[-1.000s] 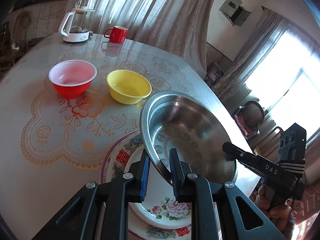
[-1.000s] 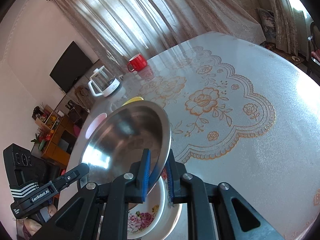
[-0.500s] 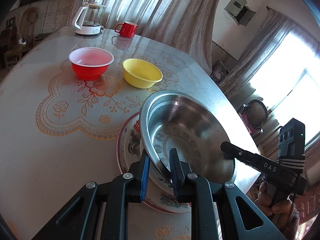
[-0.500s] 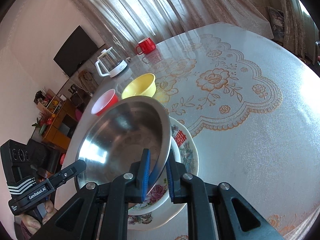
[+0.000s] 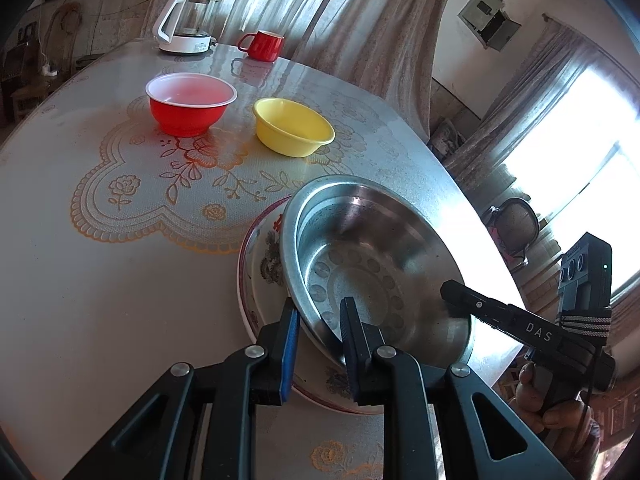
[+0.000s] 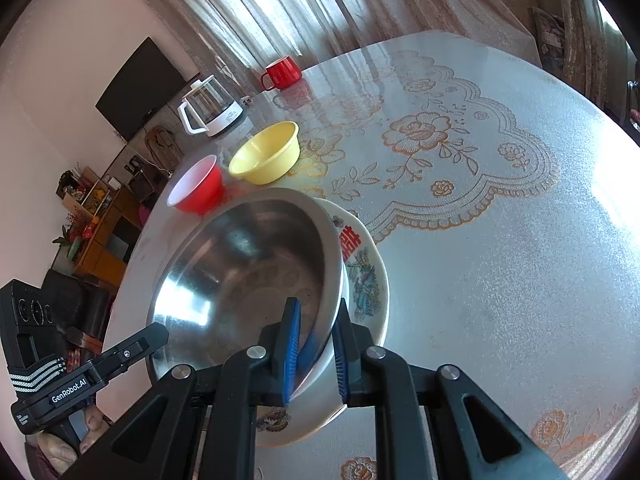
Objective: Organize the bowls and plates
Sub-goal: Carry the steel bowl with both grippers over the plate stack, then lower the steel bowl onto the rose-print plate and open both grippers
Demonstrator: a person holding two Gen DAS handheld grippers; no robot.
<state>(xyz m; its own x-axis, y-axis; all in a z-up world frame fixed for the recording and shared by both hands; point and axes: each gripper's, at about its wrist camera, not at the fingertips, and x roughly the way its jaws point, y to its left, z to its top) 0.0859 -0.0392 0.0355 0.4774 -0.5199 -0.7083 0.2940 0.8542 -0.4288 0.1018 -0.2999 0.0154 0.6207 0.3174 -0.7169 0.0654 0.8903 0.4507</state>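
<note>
The steel bowl (image 5: 372, 264) sits low centre in both my views, tilted, over the flowered plates (image 6: 366, 276) stacked on the table (image 5: 100, 280).

The table is round and glossy, with an orange lace-and-flower pattern printed across it. Toward the upper left of the left view I see a red bowl (image 5: 190, 108) just beside a yellow bowl (image 5: 294, 126), and beyond them a white-based glass kettle (image 5: 186, 24) and a red mug (image 5: 264, 45). Beige curtains (image 5: 340, 20) hang behind the table, and a bright window fills the right edge. In the right view, a dark television (image 6: 140, 84) hangs on the pink wall at upper left, with a wooden cabinet below it.

The plate rim carries red characters I cannot read. The right tool's body reads "DAS"; the left one's reads "GenRobot.AI".

My left gripper (image 5: 318, 344) pinches the bowl's near rim, one blue pad outside, one inside. My right gripper (image 6: 314, 344) clamps the opposite rim the same way. Both point steeply down. A hand (image 5: 556, 408) wraps the right handle at lower right.
</note>
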